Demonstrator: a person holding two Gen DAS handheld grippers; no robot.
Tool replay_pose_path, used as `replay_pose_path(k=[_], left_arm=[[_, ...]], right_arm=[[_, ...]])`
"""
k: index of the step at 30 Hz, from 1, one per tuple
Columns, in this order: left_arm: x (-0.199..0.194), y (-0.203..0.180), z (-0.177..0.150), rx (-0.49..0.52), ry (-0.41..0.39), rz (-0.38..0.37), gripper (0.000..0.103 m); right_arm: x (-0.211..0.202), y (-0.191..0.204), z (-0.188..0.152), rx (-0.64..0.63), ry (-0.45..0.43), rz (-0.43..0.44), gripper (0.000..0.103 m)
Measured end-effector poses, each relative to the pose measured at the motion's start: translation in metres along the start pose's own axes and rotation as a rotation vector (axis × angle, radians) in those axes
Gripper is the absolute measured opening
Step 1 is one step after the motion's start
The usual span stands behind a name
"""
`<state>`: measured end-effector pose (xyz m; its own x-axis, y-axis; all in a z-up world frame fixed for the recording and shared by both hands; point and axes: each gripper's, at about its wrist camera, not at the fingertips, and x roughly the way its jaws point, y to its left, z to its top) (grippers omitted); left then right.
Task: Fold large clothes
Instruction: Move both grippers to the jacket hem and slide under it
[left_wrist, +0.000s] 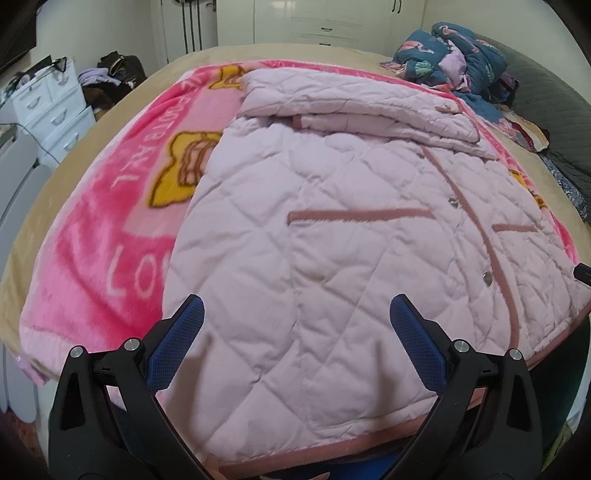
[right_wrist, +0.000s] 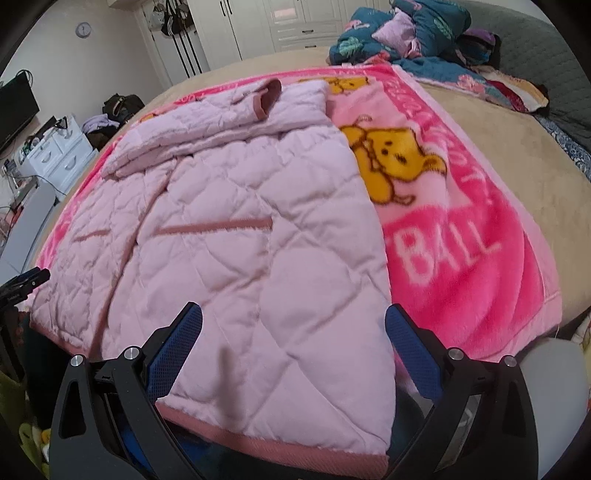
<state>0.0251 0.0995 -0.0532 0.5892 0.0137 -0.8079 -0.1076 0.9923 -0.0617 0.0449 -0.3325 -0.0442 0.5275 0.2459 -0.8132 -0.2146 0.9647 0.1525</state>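
Note:
A pale pink quilted jacket (left_wrist: 332, 236) lies front up on a bright pink cartoon blanket (left_wrist: 110, 221) on the bed. Its sleeves are folded across the upper body, and its darker pink hem hangs at the near bed edge. My left gripper (left_wrist: 295, 314) is open and empty over the hem's left part. The jacket also shows in the right wrist view (right_wrist: 240, 240) on the blanket (right_wrist: 461, 258). My right gripper (right_wrist: 293, 321) is open and empty over the hem's right corner. The left gripper's tip shows at that view's left edge (right_wrist: 26, 280).
A heap of dark teal patterned bedding (left_wrist: 461, 55) lies at the far right of the bed. White drawers (left_wrist: 48, 107) and a bag stand beyond the left side. A beige sheet (right_wrist: 498, 147) surrounds the blanket. White wardrobes line the far wall.

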Motion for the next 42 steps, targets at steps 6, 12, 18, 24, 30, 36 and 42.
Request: replay_pose_path(k=[6,12,18,24,30,36,42], left_arm=[[0.0,0.018,-0.011,-0.035,0.012,0.015,0.095],[0.001,0.041,-0.02,-0.096,0.033,0.017,0.095],[0.005,0.06,-0.033,-0.159,0.064,-0.026,0.095],[0.003,0.064,-0.04,-0.161,0.067,-0.053,0.095],[0.004,0.064,-0.045,-0.2,0.078,-0.112,0.095],[0.005,0.05,-0.052,-0.18,0.098,-0.165,0.095],[0.005,0.055,-0.052,-0.202,0.099,-0.191,0.095]], right_arm=[[0.002,-0.007,-0.007,0.002,0.033,0.013,0.099],[0.009,-0.019,-0.015,0.031,0.085,0.022,0.099],[0.014,-0.02,-0.016,0.055,0.095,0.067,0.099],[0.014,-0.014,-0.017,0.029,0.114,0.128,0.089],[0.013,-0.016,-0.022,0.004,0.134,0.159,0.075],[0.012,-0.015,-0.024,-0.011,0.131,0.179,0.073],[-0.006,-0.018,-0.02,0.017,0.058,0.315,0.025]])
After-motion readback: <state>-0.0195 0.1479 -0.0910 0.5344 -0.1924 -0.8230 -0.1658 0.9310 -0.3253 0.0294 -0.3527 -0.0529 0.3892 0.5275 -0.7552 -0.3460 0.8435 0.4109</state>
